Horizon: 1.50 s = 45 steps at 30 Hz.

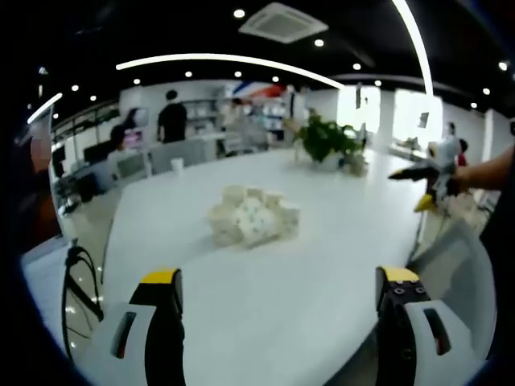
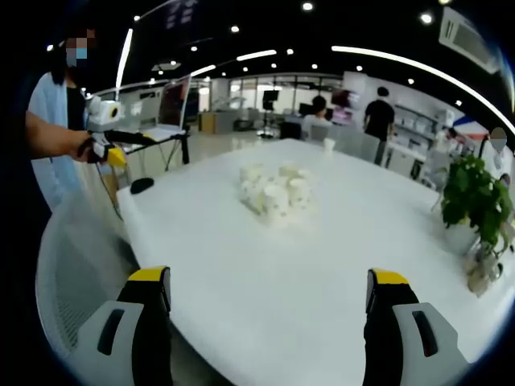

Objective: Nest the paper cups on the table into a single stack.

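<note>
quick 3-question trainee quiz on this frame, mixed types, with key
1. True or false: the left tool is shut on a cup.
2. Multiple choice: in the left gripper view, the cups are
A. in one neat stack
B. a loose cluster on the table
C. on the floor
3. Fill in: beyond the cups on the table stands a potted ____.

Key
1. False. Its jaws stand wide apart and hold nothing; the right tool is open too.
2. B
3. plant
</note>
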Motion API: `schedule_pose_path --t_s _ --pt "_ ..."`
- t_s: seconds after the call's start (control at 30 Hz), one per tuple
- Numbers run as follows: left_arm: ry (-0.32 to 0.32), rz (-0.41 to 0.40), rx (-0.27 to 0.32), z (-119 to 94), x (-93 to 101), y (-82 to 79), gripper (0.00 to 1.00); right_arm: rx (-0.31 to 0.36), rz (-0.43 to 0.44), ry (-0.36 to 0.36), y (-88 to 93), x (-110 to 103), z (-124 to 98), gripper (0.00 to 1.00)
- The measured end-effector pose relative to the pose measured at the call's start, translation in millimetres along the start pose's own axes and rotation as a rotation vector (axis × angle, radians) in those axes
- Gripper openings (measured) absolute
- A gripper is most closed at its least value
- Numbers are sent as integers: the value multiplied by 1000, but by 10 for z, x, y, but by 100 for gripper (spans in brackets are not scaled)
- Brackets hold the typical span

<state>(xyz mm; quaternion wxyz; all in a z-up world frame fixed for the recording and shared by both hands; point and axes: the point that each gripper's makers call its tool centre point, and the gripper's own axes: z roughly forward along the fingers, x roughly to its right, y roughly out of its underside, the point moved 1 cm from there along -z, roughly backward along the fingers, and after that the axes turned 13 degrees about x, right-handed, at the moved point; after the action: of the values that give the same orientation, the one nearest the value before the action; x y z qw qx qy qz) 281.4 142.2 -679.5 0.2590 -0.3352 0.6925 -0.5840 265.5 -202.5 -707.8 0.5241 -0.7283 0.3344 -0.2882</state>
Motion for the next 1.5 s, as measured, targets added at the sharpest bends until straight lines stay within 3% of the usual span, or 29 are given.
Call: schedule_pose_path --t_s 0.27,0.73,1.0,1.3,1.5 --pt "-17 22 -26 -36 -43 38 98 1 -8 -14 -21 40 99 100" --pt "-34 18 7 12 -134 72 97 10 -7 -27 -16 87 230 100" --pt "-23 -33 30 248 -177 135 98 17 -2 -20 -36 92 265 100" --pt "-10 -68 61 558 -189 93 98 19 8 -13 -34 32 261 100" --pt "-7 -67 49 697 -191 114 98 14 11 -8 -9 23 236 100"
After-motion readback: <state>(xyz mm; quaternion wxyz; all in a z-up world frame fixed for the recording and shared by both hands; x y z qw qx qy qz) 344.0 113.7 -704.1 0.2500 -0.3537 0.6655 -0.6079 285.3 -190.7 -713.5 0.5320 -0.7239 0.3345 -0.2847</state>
